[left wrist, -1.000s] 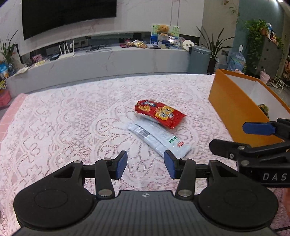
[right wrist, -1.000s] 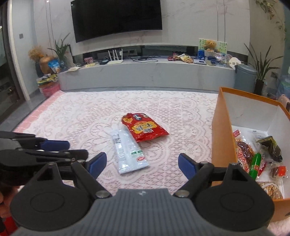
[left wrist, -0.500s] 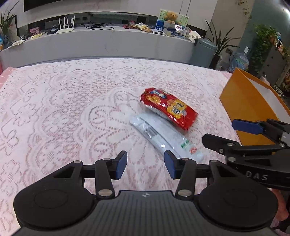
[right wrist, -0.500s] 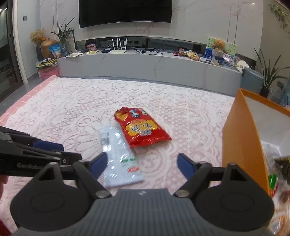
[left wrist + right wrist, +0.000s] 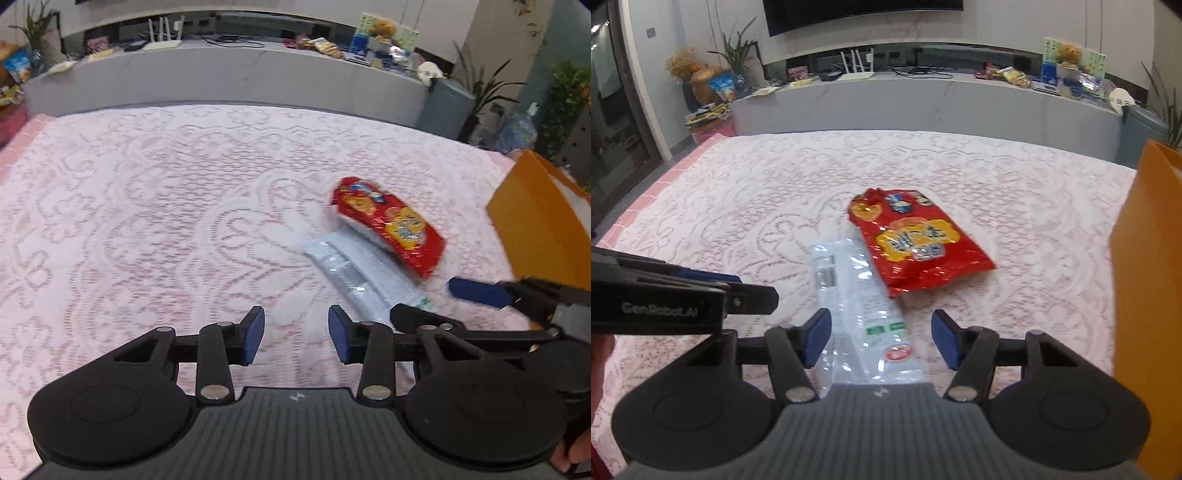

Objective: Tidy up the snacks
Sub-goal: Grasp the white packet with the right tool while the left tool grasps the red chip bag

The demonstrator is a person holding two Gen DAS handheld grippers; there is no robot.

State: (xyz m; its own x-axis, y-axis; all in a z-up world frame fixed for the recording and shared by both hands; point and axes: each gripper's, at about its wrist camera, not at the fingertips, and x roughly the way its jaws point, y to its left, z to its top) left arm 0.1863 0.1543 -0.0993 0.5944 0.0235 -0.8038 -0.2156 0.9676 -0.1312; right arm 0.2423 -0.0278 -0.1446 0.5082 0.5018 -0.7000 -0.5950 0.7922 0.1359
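Nearest the right wrist camera, our right gripper [image 5: 879,338] hangs over the near end of the long clear plastic snack packet [image 5: 857,302]; its blue-padded jaws are closing with the packet between them, the pads not yet touching the film, so it grips nothing. To its left our left gripper [image 5: 296,339] points down at bare cloth; its jaws are also closing, with nothing between them.

We see the clear packet lying flat on the pink lace tablecloth [image 5: 738,206]. Its long axis runs from the near end, which carries a red label, away and slightly leftward in the right wrist view. In the left wrist view the same packet [image 5: 364,275] runs diagonally toward the right gripper.

Just beyond lies the red foil snack bag with yellow print [image 5: 916,242], its near left edge overlapping the clear packet's far end. Its long axis slants from far left to near right.

At the right stands the orange cardboard box [image 5: 1145,280], apart from both packets.

Farthest, a grey low cabinet [image 5: 923,103] bears clutter.
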